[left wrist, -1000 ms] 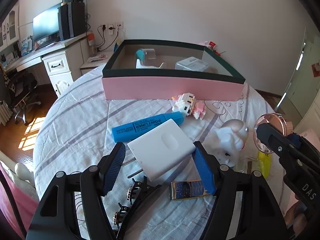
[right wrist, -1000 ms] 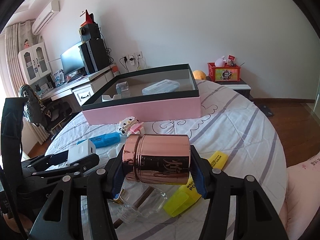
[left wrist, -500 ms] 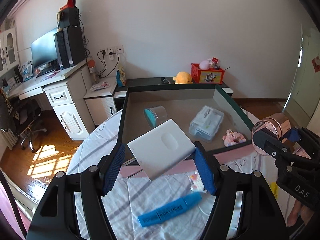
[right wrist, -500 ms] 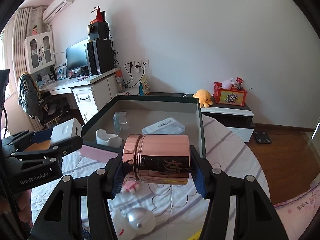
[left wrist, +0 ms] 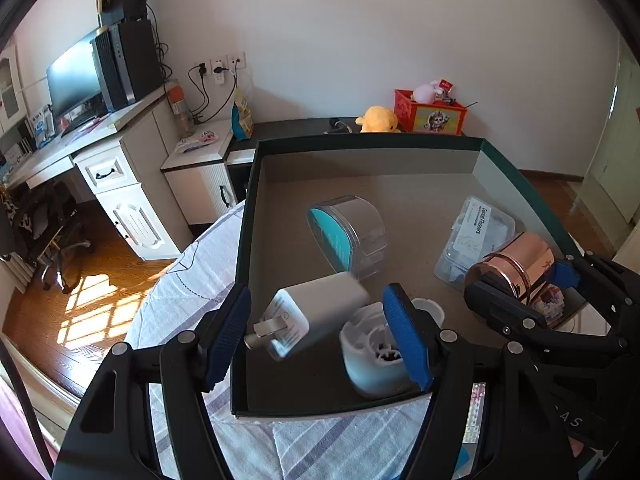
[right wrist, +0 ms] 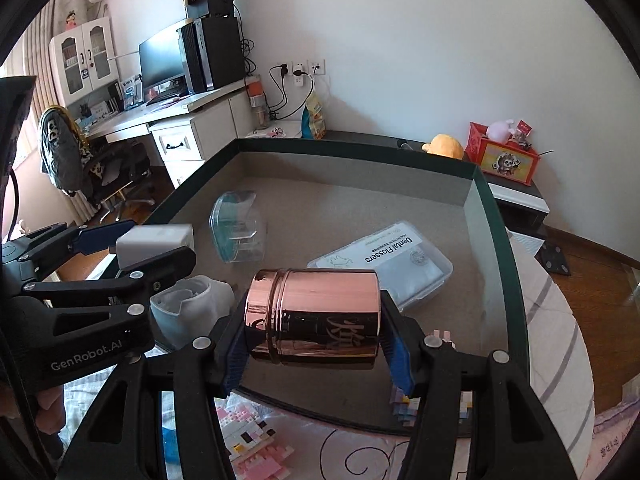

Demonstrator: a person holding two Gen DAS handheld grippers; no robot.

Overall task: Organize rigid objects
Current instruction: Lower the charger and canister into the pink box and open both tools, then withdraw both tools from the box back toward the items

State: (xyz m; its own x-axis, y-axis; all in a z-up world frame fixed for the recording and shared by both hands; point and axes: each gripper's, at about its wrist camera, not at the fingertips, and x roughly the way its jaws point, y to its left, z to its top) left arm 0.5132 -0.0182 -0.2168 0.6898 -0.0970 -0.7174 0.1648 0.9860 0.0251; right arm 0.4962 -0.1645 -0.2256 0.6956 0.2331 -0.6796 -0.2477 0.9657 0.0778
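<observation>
Left claw (left wrist: 316,334) is spread wide. White charger (left wrist: 316,312) sits between its pads, tilted, prongs toward the left pad, motion-blurred; can't tell if it touches either pad. Right claw (right wrist: 314,346) is clamped on the rose-gold tin (right wrist: 314,316), held sideways over the box (right wrist: 496,240) near its front wall. Box floor beneath the tin is hidden. In the box: clear teal case (left wrist: 348,236), flosser box (right wrist: 394,264), white holder (left wrist: 376,352). Open floor toward the back wall. Pink brick toy (right wrist: 248,444) lies outside, cut off.
</observation>
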